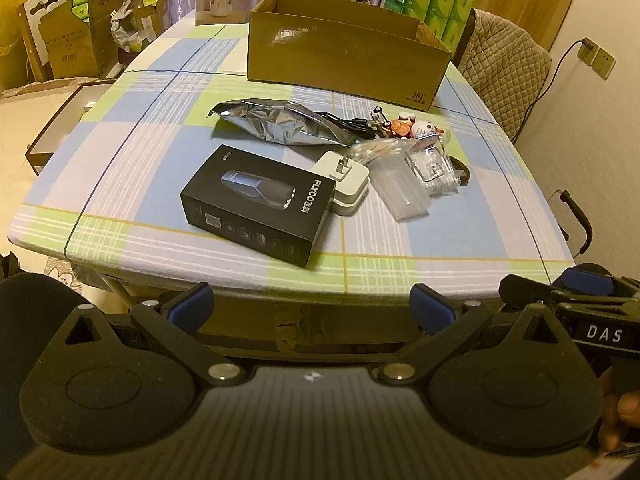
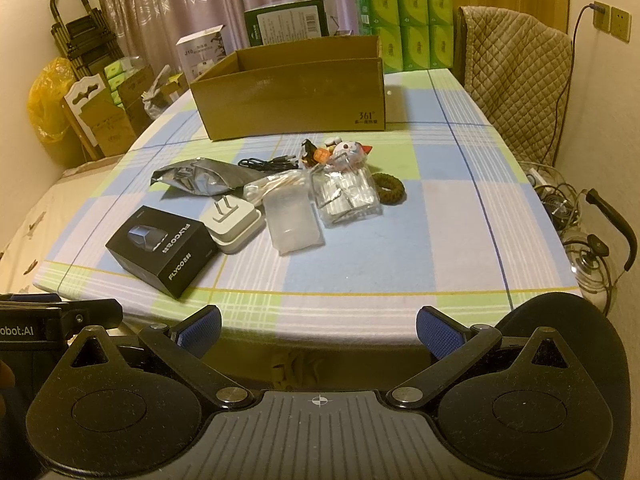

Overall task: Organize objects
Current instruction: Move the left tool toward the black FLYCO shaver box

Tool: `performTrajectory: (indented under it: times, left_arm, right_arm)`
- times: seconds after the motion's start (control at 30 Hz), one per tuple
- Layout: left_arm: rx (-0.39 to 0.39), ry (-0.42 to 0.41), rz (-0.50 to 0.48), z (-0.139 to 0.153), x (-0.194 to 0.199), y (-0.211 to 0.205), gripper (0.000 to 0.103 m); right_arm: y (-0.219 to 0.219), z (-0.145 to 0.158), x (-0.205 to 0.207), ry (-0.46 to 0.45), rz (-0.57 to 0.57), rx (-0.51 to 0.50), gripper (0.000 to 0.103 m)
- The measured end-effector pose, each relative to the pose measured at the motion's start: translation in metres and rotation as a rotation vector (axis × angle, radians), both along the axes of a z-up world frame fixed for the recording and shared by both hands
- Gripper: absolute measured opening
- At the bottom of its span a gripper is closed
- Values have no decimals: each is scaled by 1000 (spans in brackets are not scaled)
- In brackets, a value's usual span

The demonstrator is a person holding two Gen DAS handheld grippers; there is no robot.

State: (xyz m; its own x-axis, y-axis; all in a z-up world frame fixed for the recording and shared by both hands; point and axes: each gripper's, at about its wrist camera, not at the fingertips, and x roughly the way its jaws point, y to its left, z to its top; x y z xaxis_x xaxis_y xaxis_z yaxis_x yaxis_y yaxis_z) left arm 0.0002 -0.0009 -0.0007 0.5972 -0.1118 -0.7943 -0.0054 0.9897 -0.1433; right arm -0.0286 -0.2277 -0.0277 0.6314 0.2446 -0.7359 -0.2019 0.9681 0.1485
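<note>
My left gripper (image 1: 312,307) and right gripper (image 2: 319,330) both hang spread wide and empty off the near edge of the table (image 1: 440,236) – a blue, green and white checked cloth. At ten o'clock lies one black box (image 1: 256,204) reading "FLYCO", touching one white plug (image 1: 346,182); behind, one crumpled foil bag (image 1: 276,122). At twelve stands one open carton (image 2: 292,96) marked "361°" – with stacked green tissue packs (image 2: 408,20) beyond.

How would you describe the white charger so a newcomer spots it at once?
Start at the open cardboard box at the back of the checked table, then come toward the near edge to the black box. The charger touches its right side: a white block, two metal prongs pointing up.
</note>
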Motion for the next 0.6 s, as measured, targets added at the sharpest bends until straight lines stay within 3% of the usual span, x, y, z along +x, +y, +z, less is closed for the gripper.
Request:
performTrajectory:
  times: [0.6]
  left_arm:
    - [-29, -1, 16, -4, 3, 9, 102]
  right_arm:
    - [0, -5, 0, 3, 0, -2, 101]
